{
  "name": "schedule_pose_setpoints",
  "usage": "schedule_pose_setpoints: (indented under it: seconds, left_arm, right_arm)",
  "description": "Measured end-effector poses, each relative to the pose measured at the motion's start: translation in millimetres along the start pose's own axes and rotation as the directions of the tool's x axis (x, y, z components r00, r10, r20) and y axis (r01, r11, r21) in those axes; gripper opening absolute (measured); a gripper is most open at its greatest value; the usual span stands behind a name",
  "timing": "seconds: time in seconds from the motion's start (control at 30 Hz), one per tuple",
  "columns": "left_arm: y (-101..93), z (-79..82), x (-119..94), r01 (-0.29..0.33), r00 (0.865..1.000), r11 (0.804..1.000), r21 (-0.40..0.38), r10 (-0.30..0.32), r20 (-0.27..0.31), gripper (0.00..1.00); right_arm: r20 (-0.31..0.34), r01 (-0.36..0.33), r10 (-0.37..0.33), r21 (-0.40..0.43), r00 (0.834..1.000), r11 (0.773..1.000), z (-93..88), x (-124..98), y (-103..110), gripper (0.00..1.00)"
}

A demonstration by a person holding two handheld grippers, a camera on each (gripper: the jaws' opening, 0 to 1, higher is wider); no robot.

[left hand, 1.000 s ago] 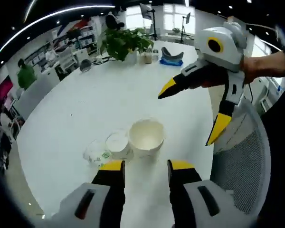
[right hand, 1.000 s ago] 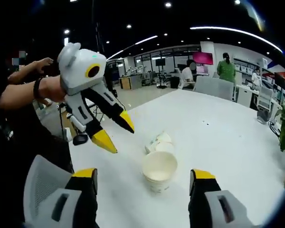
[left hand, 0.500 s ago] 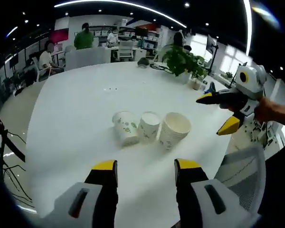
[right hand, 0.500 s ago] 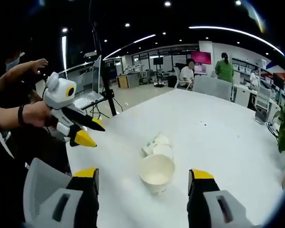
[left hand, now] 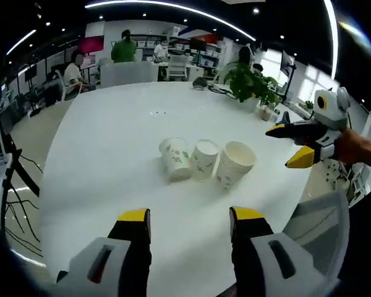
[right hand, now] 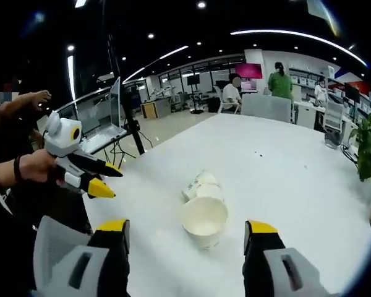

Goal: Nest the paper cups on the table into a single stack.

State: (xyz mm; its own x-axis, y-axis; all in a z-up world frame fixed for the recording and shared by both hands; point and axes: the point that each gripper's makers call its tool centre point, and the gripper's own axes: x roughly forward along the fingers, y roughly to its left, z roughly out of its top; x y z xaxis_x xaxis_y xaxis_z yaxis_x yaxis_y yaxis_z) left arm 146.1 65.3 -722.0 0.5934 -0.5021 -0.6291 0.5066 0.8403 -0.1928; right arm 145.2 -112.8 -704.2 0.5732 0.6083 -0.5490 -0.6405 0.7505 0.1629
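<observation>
Three white paper cups with green print stand close together in a row on the white table (left hand: 99, 161): a left cup (left hand: 176, 159), a middle cup (left hand: 203, 161) and a right cup (left hand: 235, 164) whose ribbed side looks like several nested. My left gripper (left hand: 190, 216) hovers open a little short of them, holding nothing. My right gripper (left hand: 287, 146) hangs open off the table's right side. In the right gripper view the nearest cup (right hand: 204, 221) shows its open mouth just beyond my open right gripper (right hand: 187, 227); the left gripper (right hand: 106, 179) is far left, in a hand.
A potted plant (left hand: 250, 86) and small items stand at the table's far side. A grey mesh chair back (left hand: 315, 229) is by the near edge, also seen as the chair (right hand: 55, 244). A laptop (right hand: 108, 120) on a stand is to the left. People sit at distant desks.
Both grippers have drawn apart from each other and away from the cups. The left gripper view has swung round to see the cups side on. The cups have stayed put.
</observation>
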Motion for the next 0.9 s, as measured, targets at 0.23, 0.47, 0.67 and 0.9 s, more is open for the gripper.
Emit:
schedule_pose_setpoints:
  seconds: [0.23,0.47,0.67,0.9]
  left_arm:
    - [3.8,-9.0,-0.2,-0.006,1.0,1.0,-0.023,0.006,-0.006,0.48]
    - [12.1,-5.7,-3.5,-0.005,1.0,0.998,-0.065,0.006,0.027,0.48]
    - [16.2,-6.1,-2.7,0.005,0.999,0.997,-0.072,-0.002,0.04,0.48]
    - [13.4,-2.4,0.7,0.025,0.999,0.999,-0.044,-0.023,0.043,0.48]
  right_arm:
    - [0.007,0.006,-0.007,0.051,1.0,0.999,-10.8,-1.9,3.7,0.75]
    - [-0.018,0.021,-0.02,0.079,1.0,0.997,-19.9,-3.4,10.0,0.74]
    - [-0.013,0.046,-0.045,0.075,0.999,0.996,-14.6,-3.5,10.8,0.73]
    - [-0.004,0.081,-0.081,0.086,0.997,0.993,-12.2,-6.9,2.9,0.73]
